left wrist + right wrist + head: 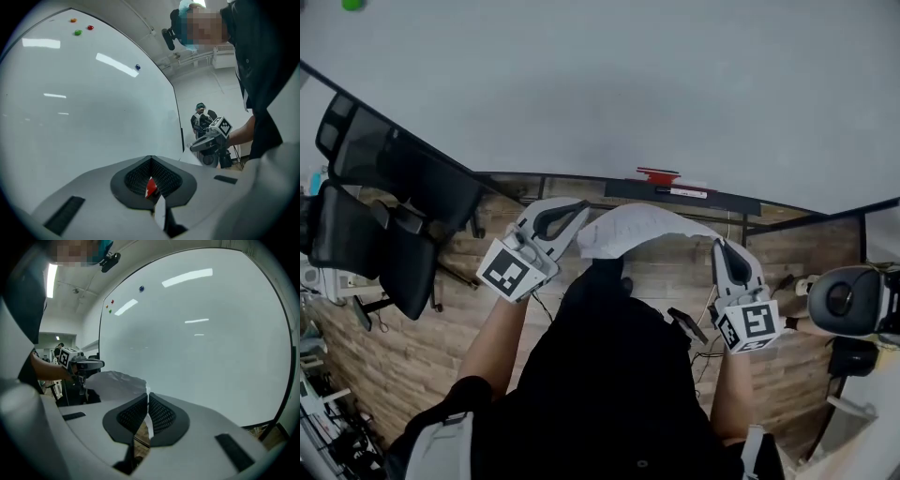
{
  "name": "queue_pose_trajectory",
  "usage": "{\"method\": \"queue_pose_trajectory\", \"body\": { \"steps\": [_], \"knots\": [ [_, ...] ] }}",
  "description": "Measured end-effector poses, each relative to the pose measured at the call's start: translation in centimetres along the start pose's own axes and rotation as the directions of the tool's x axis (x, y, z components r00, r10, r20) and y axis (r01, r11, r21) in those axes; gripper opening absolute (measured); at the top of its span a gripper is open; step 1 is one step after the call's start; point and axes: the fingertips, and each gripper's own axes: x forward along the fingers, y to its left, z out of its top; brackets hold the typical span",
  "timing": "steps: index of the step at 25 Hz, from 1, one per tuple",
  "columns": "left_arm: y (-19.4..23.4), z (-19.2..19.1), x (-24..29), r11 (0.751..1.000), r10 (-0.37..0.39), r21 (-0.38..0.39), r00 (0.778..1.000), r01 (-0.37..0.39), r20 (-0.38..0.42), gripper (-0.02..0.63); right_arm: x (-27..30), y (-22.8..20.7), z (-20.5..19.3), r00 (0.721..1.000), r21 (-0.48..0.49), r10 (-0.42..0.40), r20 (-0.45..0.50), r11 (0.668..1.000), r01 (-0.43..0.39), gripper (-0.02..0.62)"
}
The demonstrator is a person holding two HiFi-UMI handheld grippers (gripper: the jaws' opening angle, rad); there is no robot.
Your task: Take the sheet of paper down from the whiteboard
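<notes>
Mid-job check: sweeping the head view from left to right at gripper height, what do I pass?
Black office chair → left gripper, closed → sheet of paper, bowed upward and pinched at both ends → right gripper, closed → round black-and-white device at the right edge.

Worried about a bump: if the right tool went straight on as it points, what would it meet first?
Most likely the whiteboard, beyond the sheet of paper that the right tool grips; how far off is unclear.
</notes>
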Motion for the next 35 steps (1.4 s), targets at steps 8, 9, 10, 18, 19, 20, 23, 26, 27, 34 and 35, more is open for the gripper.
{"method": "queue_pose_trajectory", "body": {
  "steps": [8,9,10,18,19,20,23,26,27,34,35],
  "knots": [
    [-0.2,-2.5,-0.6,0.997,-0.019,-0.075,0.999,0.017,-0.033,0.012,0.2,0.9,-5.3,0.997,-0.052,0.040,-0.067,0.998,-0.043,0.023],
    [-0.5,-2.6,-0.5,0.997,-0.030,-0.077,0.999,0.027,-0.032,0.012,0.2,1.0,-5.7,0.996,-0.052,0.040,-0.077,0.998,-0.045,0.023],
    [-0.9,-2.5,-0.4,0.996,-0.043,-0.075,0.999,0.041,-0.022,0.012,0.2,1.1,-6.1,0.995,-0.053,0.042,-0.088,0.998,-0.047,0.023],
    [-3.4,-2.9,-0.5,0.990,-0.116,-0.078,0.993,0.116,0.000,0.012,-0.3,2.3,-7.4,0.989,-0.063,0.065,-0.133,0.995,-0.074,0.021],
    [-3.8,-3.1,-0.4,0.989,-0.122,-0.086,0.993,0.121,-0.004,0.012,-0.3,2.3,-7.4,0.989,-0.064,0.072,-0.132,0.995,-0.080,0.021],
    [-4.1,-3.3,-0.2,0.987,-0.125,-0.104,0.992,0.124,-0.007,0.012,-0.3,2.3,-7.5,0.988,-0.062,0.077,-0.130,0.994,-0.086,0.021],
    [-4.6,-2.7,0.5,0.972,-0.120,-0.200,0.992,0.122,0.022,0.012,-0.4,1.9,-7.8,0.989,-0.062,0.081,-0.126,0.994,-0.089,0.021],
    [-5.1,-2.0,0.9,0.967,-0.132,-0.216,0.991,0.136,0.032,0.012,-0.7,1.4,-8.3,0.990,-0.053,0.073,-0.124,0.995,-0.080,0.020],
    [-5.2,-1.9,0.9,0.967,-0.139,-0.213,0.990,0.141,0.025,0.012,-0.8,1.5,-8.4,0.990,-0.050,0.076,-0.122,0.995,-0.083,0.020],
    [-6.9,-1.8,0.0,0.968,-0.155,-0.205,0.987,0.146,-0.028,0.012,-2.0,2.2,-8.4,0.991,-0.045,0.092,-0.094,0.994,-0.096,0.020],
    [-7.4,-1.8,-0.1,0.968,-0.157,-0.205,0.987,0.147,-0.030,0.012,-2.3,2.1,-8.4,0.992,-0.047,0.090,-0.092,0.994,-0.094,0.020]
  ]
}}
